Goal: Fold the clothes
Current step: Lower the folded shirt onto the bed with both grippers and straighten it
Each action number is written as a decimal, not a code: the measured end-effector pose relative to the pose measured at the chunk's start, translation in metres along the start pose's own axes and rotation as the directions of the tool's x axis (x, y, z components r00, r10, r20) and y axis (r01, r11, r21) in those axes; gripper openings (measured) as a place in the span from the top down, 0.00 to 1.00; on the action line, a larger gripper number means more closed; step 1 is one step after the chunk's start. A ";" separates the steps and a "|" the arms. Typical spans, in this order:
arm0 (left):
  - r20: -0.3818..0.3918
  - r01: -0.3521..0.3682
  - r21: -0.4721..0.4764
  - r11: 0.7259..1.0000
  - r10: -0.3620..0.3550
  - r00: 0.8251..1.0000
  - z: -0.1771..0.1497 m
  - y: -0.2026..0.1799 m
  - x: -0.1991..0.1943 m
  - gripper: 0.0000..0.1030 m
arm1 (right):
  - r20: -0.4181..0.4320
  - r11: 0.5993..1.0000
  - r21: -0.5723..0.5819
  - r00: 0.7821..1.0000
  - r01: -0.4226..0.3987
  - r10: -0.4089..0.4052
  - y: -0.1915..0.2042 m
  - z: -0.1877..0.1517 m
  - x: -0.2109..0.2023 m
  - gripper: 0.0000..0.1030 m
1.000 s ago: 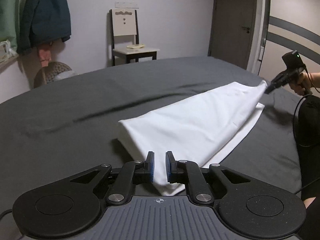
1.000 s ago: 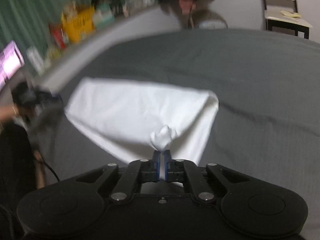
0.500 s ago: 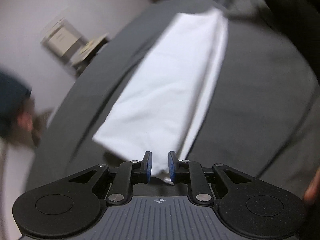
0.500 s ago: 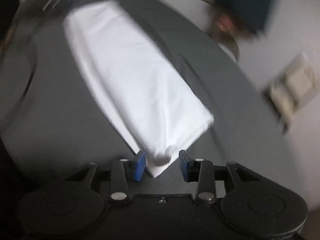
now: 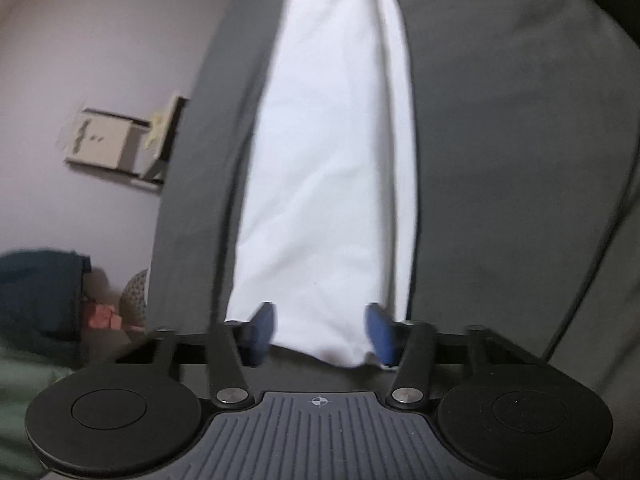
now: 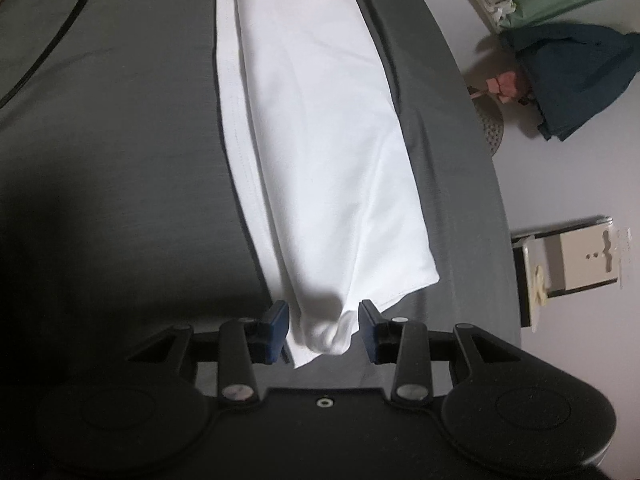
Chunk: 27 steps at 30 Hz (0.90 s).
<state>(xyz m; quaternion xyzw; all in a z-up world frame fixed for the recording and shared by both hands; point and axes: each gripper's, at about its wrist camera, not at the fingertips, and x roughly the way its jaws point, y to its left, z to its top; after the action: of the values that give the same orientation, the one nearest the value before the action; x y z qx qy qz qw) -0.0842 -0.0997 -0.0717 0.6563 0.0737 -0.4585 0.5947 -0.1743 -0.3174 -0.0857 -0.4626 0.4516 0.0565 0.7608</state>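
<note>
A white garment [image 5: 328,168], folded into a long narrow strip, lies on the dark grey bed [image 5: 520,160]. My left gripper [image 5: 320,332] is open, and one end of the strip lies between its blue pads without being pinched. In the right wrist view the same white garment [image 6: 320,140] stretches away from me, a second layer showing along its left edge. My right gripper [image 6: 324,330] is open too, its blue pads standing either side of the bunched near corner. Both views are rolled sideways.
The grey bed [image 6: 120,160] fills most of both views. A pale chair [image 6: 568,264] stands by the wall beyond the bed edge, also seen as a chair [image 5: 120,144] in the left view. Dark blue clothing [image 6: 572,76] hangs on the wall. A black cable [image 6: 52,44] crosses the bed.
Both grippers have opened and let go of the garment's ends, which were pinched one second ago. Both cameras have rolled sideways. The garment now lies flat on the bed as a strip.
</note>
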 end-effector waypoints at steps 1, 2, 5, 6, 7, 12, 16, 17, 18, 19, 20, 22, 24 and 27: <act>-0.005 0.004 0.033 0.999 -0.004 1.000 0.002 -0.003 0.000 0.54 | 0.001 1.000 -0.007 1.000 0.008 -0.008 0.001 0.002 -0.002 0.64; -0.007 0.009 0.062 0.998 -0.009 1.000 0.003 -0.007 0.000 0.54 | -0.001 1.000 -0.016 1.000 0.014 -0.014 0.002 0.003 0.000 0.64; -0.015 0.018 0.125 0.992 -0.016 1.000 0.008 -0.018 0.001 0.54 | -0.010 0.998 -0.054 1.000 0.022 -0.023 0.006 0.007 0.005 0.64; -0.020 0.020 0.135 0.991 -0.018 1.000 0.010 -0.021 0.001 0.54 | -0.016 0.997 -0.069 0.999 0.026 -0.027 0.007 0.007 0.007 0.64; -0.026 0.023 0.146 0.989 -0.020 0.999 0.012 -0.024 0.002 0.56 | -0.022 0.996 -0.084 0.999 0.031 -0.033 0.009 0.007 0.010 0.64; -0.079 0.036 0.190 0.981 -0.021 0.997 0.019 -0.036 0.011 0.62 | -0.048 0.994 -0.102 0.998 0.045 -0.050 0.011 0.010 0.021 0.66; -0.106 0.032 0.196 0.980 -0.012 0.994 0.028 -0.039 0.018 0.77 | -0.038 0.991 -0.123 0.997 0.058 -0.063 0.014 0.016 0.025 0.75; -0.111 0.032 0.192 0.981 -0.011 0.994 0.030 -0.040 0.019 0.91 | -0.034 0.991 -0.121 0.997 0.060 -0.065 0.015 0.017 0.026 0.85; -0.110 0.031 0.185 0.982 -0.011 0.994 0.030 -0.040 0.018 0.91 | -0.029 0.991 -0.118 0.998 0.061 -0.064 0.015 0.017 0.025 0.91; -0.099 0.019 0.177 0.984 -0.001 0.995 0.028 -0.038 0.016 0.91 | -0.024 0.992 -0.114 0.998 0.061 -0.064 0.015 0.016 0.024 0.91; -0.089 0.006 0.170 0.985 0.009 0.996 0.026 -0.036 0.014 0.91 | -0.018 0.992 -0.111 0.998 0.061 -0.064 0.015 0.016 0.023 0.92; -0.064 -0.026 0.140 0.990 0.036 0.997 0.021 -0.030 0.005 0.91 | 0.016 0.994 -0.076 0.997 0.075 -0.074 0.006 0.013 0.011 0.92; -0.032 -0.052 0.103 0.993 0.056 0.998 0.015 -0.023 -0.010 0.92 | 0.050 0.996 -0.028 0.995 0.086 -0.085 -0.006 0.010 -0.003 0.93; -0.010 -0.053 0.082 0.995 0.054 0.998 0.009 -0.020 -0.026 0.92 | 0.070 0.999 -0.002 0.996 0.050 -0.049 -0.015 0.007 -0.020 0.93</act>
<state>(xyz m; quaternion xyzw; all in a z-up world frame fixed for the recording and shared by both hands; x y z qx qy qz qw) -0.1159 -0.0900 -0.0670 0.6846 0.0410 -0.4409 0.5790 -0.1742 -0.3144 -0.0605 -0.4729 0.4130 0.0546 0.7764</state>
